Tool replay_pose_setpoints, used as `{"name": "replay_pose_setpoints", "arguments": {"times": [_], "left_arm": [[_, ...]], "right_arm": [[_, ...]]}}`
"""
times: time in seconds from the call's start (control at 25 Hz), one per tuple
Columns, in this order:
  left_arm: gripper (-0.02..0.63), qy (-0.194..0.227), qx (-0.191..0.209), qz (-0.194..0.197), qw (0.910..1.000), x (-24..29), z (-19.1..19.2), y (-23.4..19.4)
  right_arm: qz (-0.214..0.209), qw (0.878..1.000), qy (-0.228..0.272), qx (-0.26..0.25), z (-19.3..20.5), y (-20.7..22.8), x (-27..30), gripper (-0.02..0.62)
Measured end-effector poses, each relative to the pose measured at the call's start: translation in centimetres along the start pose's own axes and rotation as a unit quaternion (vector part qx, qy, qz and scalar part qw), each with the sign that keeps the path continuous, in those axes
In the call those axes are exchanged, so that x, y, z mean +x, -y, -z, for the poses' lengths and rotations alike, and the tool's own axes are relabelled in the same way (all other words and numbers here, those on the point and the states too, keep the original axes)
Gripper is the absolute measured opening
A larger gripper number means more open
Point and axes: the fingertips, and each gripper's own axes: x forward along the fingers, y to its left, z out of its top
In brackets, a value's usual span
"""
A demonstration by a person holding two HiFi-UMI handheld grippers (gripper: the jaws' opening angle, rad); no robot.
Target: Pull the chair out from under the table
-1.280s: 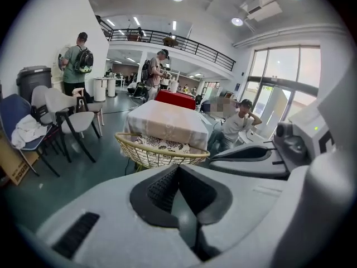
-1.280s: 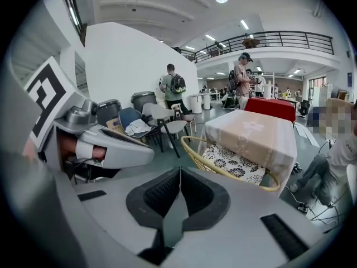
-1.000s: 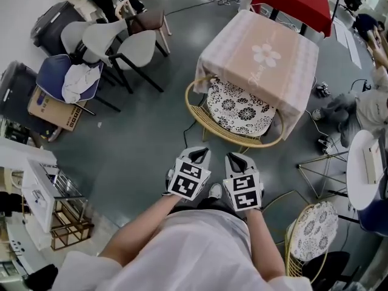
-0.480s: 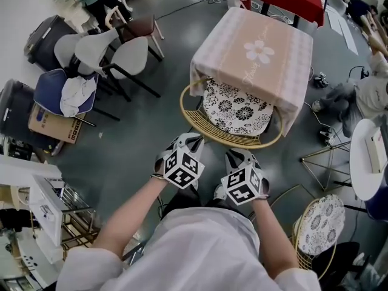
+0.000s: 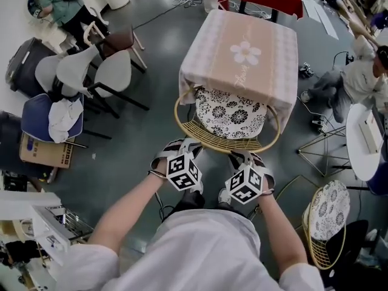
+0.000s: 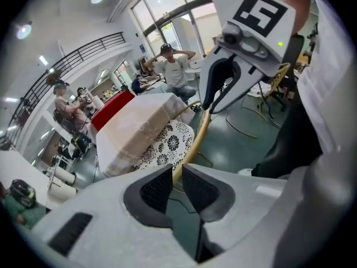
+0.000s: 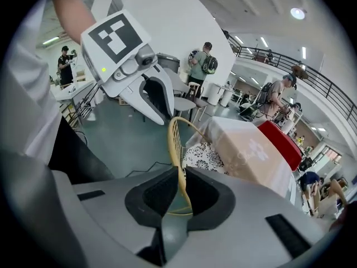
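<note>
The chair (image 5: 230, 115) has a gold wire frame and a black-and-white floral cushion, and its seat sits tucked under the table (image 5: 242, 47) with the pink flower cloth. Its curved back rim (image 5: 206, 139) faces me. My left gripper (image 5: 185, 144) is at the rim's left part; its jaws are opening, and in the left gripper view the rim (image 6: 198, 135) runs into the narrow gap of that gripper (image 6: 177, 177). My right gripper (image 5: 245, 157) is at the rim's right part. In the right gripper view the rim (image 7: 174, 144) passes between the parted pads of that gripper (image 7: 179, 191).
A second gold wire chair (image 5: 327, 223) stands at the lower right, next to a white round table (image 5: 364, 144). White and blue chairs (image 5: 115, 71) and a cardboard box (image 5: 45, 153) crowd the left. A person (image 5: 357, 71) sits right of the table. A wire rack (image 5: 54, 235) is at the lower left.
Both grippers have moved forward and down onto the chair's back rim, each rolling as it went. The left jaws, shut before, now stand parted.
</note>
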Motion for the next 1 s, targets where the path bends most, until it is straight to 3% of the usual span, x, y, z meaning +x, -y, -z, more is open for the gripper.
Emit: {"name": "replay_pose_setpoints", "arguments": {"times": [0.28,0.36,0.44,0.52,1.0], "left_arm": [[0.098,0.005,0.114,0.063,0.9915,1.2,1.3,0.1],[0.104,0.007,0.144,0.08,0.9863,1.6,1.5,0.3],[0.106,0.011,0.172,0.095,0.9805,2.1,1.7,0.7],[0.106,0.013,0.199,0.101,0.9747,2.6,1.9,0.6],[0.106,0.011,0.26,0.139,0.9555,4.7,2.6,0.4]], "right_arm": [[0.0,0.997,-0.058,-0.046,0.4,-0.5,1.6,0.007],[-0.009,0.995,-0.079,-0.065,0.8,-0.7,1.9,0.031],[-0.012,0.991,-0.102,-0.082,1.3,-0.8,2.3,0.096],[-0.01,0.987,-0.126,-0.101,2.1,-0.7,2.8,0.098],[-0.007,0.969,-0.198,-0.147,2.8,-0.6,5.9,0.097]]}}
